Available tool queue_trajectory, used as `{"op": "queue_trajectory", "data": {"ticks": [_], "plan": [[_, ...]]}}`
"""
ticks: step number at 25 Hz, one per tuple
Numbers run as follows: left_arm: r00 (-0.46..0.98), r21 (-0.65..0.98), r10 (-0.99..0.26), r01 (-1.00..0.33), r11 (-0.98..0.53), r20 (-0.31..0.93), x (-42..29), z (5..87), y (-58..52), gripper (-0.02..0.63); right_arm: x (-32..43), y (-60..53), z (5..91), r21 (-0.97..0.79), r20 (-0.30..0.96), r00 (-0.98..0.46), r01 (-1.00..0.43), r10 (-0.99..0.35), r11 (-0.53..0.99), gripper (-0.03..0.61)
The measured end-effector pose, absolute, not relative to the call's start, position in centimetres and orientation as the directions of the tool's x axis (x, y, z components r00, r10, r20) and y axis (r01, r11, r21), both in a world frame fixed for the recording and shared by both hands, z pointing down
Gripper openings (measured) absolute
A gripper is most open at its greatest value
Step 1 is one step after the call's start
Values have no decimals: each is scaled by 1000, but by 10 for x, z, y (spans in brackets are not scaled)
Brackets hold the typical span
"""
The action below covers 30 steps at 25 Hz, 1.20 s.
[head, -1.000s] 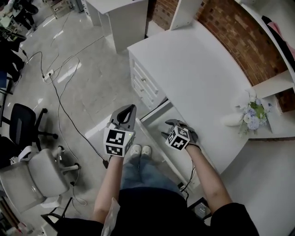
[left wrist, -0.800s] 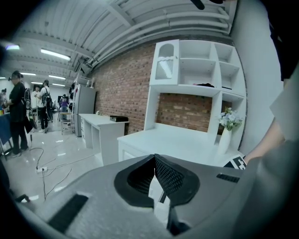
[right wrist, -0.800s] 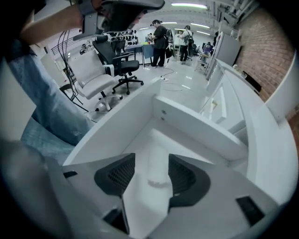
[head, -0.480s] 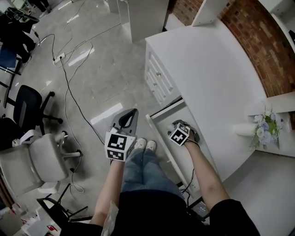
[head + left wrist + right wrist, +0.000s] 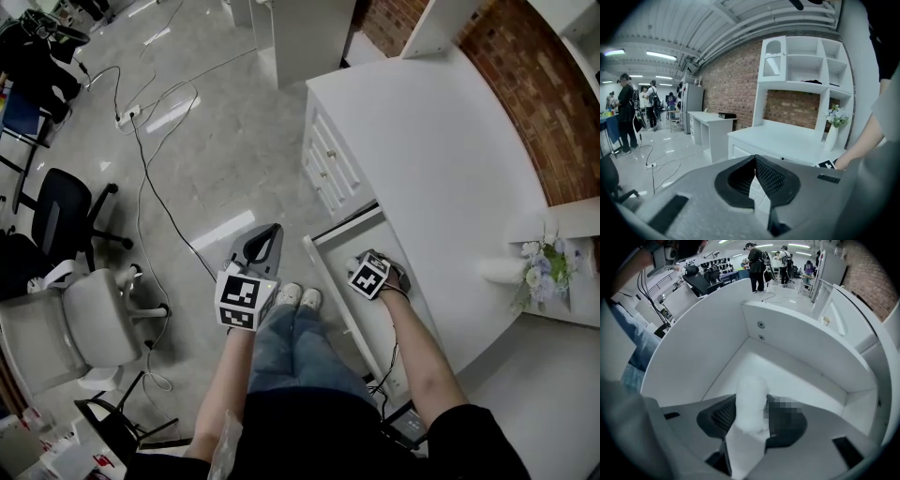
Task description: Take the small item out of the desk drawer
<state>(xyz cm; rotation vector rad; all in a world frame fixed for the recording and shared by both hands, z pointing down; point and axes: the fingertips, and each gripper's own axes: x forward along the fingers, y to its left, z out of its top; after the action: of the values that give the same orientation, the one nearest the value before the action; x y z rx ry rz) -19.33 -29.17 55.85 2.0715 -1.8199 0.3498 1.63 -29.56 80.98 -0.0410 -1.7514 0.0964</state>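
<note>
The right gripper [image 5: 750, 417] is down inside the open drawer [image 5: 705, 350]. Its jaws are closing on the small white item [image 5: 751, 399], which stands between the pads; the pads look to be just meeting its sides. The item is pale and soft-edged, and what it is made of cannot be told. It sits low in the drawer, near the front panel.

The step in hand looks like the grasp itself. The next move likely calls for a firm hold and then a straight lift, clearing the drawer's walls without brushing them.

The left gripper [image 5: 266, 234] hangs outside the drawer, just off its front over the floor, with its jaws together on nothing.

The drawer is plain white inside, with two screw heads on its end wall and nothing else in it. It is pulled out from under a white desk [image 5: 441, 141]. A vase of flowers [image 5: 539, 267] stands at the back of the desk top, well away from the drawer.

Beyond the drawer front lies a glossy grey floor [image 5: 216, 169] crossed by cables [image 5: 150, 178], with office chairs [image 5: 84, 328] farther off. A brick wall [image 5: 525, 84] runs behind the desk, on the side away from the drawer
</note>
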Motion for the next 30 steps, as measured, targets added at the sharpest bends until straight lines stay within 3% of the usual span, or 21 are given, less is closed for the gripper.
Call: {"op": "queue_trajectory", "data": {"ticks": [8, 14, 22, 30], "plan": [[180, 98, -904, -983, -154, 388, -185, 547, -308, 9, 10, -306, 781, -61, 965, -259, -74, 40, 995, 173], [232, 93, -912, -973, -213, 338, -171, 526, -337, 9, 2, -332, 713, -42, 871, -479, -297, -111, 954, 173], [326, 72, -917, -945, -318, 230, -134, 477, -383, 9, 15, -390, 563, -28, 530, -688, -598, -495, 801, 173], [441, 32, -885, -897, -442, 147, -80, 437, -409, 9, 85, -404, 460, -121, 177, -531, -847, -829, 517, 173]]}}
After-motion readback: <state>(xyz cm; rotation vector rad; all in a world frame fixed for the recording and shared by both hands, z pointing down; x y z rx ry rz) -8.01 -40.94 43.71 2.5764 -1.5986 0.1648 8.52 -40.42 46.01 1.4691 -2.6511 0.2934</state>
